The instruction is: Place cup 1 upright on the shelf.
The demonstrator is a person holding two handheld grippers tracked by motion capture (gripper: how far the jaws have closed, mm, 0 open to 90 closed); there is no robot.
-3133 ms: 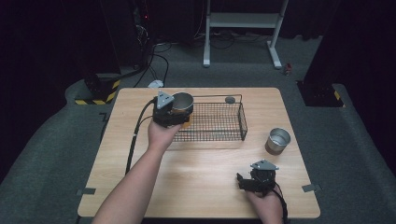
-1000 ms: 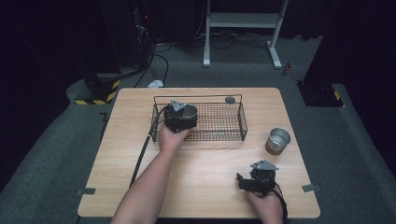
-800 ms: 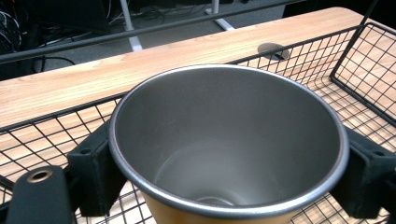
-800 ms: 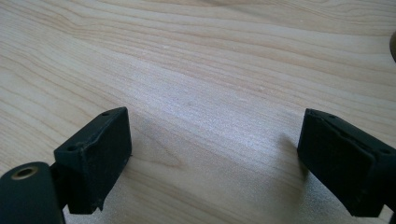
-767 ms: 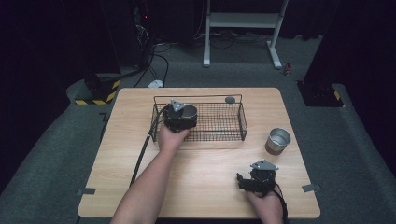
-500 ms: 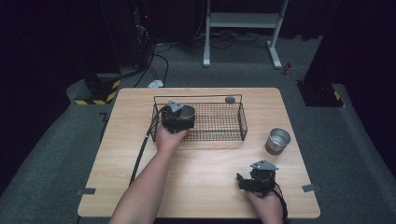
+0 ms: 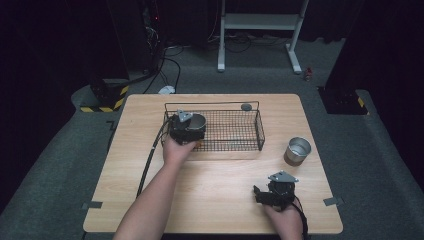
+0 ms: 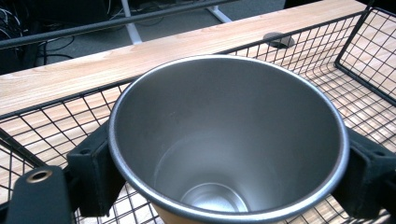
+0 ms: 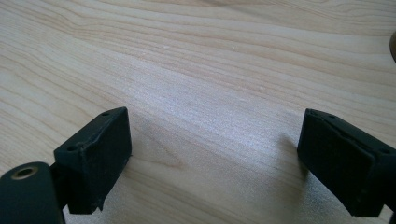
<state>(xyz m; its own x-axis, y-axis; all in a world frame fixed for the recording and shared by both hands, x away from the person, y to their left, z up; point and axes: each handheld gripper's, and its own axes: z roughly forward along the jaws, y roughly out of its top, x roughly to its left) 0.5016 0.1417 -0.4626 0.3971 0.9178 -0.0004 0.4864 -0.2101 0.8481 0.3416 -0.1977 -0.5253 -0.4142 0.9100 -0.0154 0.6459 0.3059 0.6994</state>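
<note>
1. Left gripper [image 7: 186, 129] has carried its steel cup [image 8: 229, 140] from the basket's [image 7: 235, 131] corner down inside.
2. Left gripper view: jaws clamp the cup; its base is cut off.
3. Right gripper [image 7: 274, 192] rests gaping on the table [image 9: 210, 60].

We see a light wooden table [image 7: 150, 200] with rounded corners standing on a grey carpeted floor. A black wire basket [image 7: 235, 131] rests on its far half, a little left of centre. To the right of the basket, well apart from it, a steel cup [image 7: 298, 151] stands upright on the wood. A small dark round disc [image 7: 246, 106] lies just behind the basket near the far edge. On the near right part of the table the right gripper [image 7: 270, 196] rests, jaws spread wide over bare wood.
</note>
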